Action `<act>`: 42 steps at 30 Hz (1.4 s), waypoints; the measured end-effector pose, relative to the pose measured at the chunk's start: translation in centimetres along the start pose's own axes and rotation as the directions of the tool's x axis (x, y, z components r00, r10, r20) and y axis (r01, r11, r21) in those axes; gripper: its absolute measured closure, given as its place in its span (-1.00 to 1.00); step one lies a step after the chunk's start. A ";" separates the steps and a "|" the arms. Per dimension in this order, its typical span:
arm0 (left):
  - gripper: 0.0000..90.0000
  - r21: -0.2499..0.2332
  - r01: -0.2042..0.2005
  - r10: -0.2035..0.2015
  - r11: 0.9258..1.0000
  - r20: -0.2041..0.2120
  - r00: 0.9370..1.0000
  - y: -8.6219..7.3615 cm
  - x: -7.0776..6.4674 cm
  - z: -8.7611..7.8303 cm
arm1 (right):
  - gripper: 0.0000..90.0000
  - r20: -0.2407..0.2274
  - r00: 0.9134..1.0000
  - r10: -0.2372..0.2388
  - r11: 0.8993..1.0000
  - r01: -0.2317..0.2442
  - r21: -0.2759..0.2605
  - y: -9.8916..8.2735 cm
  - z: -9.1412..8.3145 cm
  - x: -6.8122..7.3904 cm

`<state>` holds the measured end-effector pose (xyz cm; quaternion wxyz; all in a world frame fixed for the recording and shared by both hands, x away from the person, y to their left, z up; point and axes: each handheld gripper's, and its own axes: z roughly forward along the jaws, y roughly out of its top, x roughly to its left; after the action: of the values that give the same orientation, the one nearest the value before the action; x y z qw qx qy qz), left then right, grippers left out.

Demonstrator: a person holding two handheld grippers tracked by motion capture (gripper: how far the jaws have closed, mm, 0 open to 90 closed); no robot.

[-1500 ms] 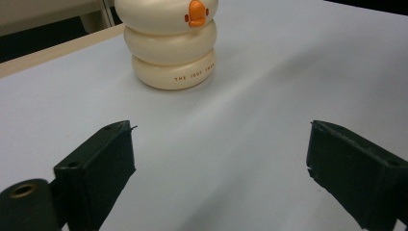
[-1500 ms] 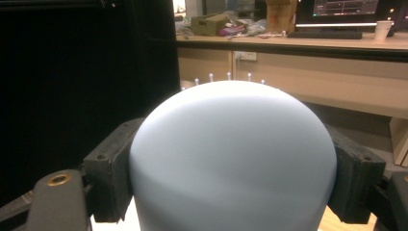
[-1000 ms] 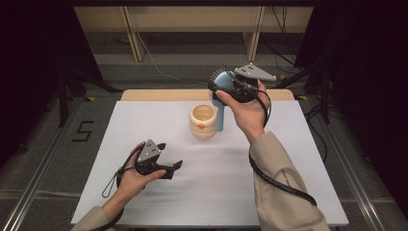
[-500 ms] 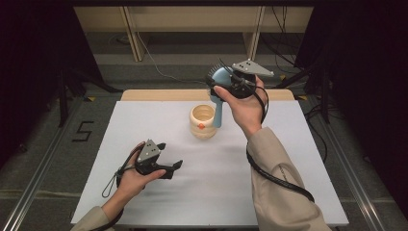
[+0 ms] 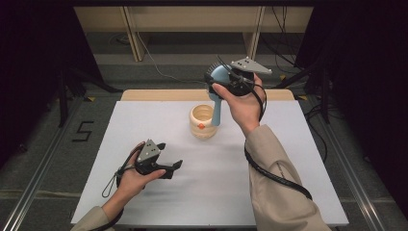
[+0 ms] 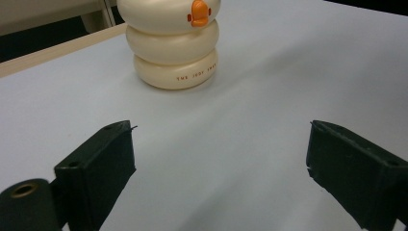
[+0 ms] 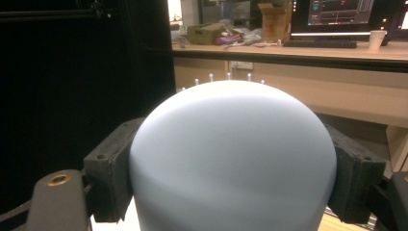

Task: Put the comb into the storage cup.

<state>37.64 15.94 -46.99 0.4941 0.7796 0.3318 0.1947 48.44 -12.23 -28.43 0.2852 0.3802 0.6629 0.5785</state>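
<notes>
My right gripper (image 5: 227, 82) is raised above the table's far edge and is shut on the round head of a light-blue hairbrush (image 5: 216, 110). The handle hangs down next to the right rim of a cream ringed holder (image 5: 202, 122); I cannot tell if they touch. In the right gripper view the brush head (image 7: 231, 159) sits between both black pads, with white bristle tips along its top. My left gripper (image 5: 174, 167) rests low near the table's front left, open, with nothing between its jaws. It (image 6: 219, 168) points at the holder (image 6: 173, 53), which bears an orange duck bill.
The white table top (image 5: 288, 159) has a wooden strip (image 5: 154, 95) along its far edge. Beyond it stand a wooden frame and dark stands with cables. A floor mark like a 5 (image 5: 82, 131) lies to the left. A black cable (image 5: 274, 173) trails along the right sleeve.
The right hand with the brush has drifted slightly left and up. The left hand and the holder have stayed put.
</notes>
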 end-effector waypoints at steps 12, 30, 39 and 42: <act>-0.79 -0.001 0.000 0.000 1.000 -0.001 1.000 0.0 0.0 0.0 | -0.54 0.013 1.000 0.002 1.000 -0.002 -0.011 0.3 0.5 -0.1; -0.79 -0.001 0.003 -0.003 1.000 -0.003 1.000 0.0 0.1 0.0 | -0.54 0.027 1.000 0.014 1.000 -0.013 -0.016 0.6 1.1 -0.5; -0.79 -0.003 0.003 -0.003 1.000 -0.003 1.000 0.0 0.1 -0.1 | -0.54 0.032 0.999 0.019 1.000 -0.019 -0.020 0.7 1.5 -0.6; -0.79 -0.004 0.004 -0.004 1.000 -0.003 1.000 0.0 0.1 -0.1 | -0.54 0.031 0.999 0.021 1.000 -0.020 -0.020 0.8 1.6 -0.5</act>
<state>37.66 16.03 -46.95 0.4955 0.7777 0.3339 0.1955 50.20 -11.74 -28.00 0.2933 0.3932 0.6488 0.5817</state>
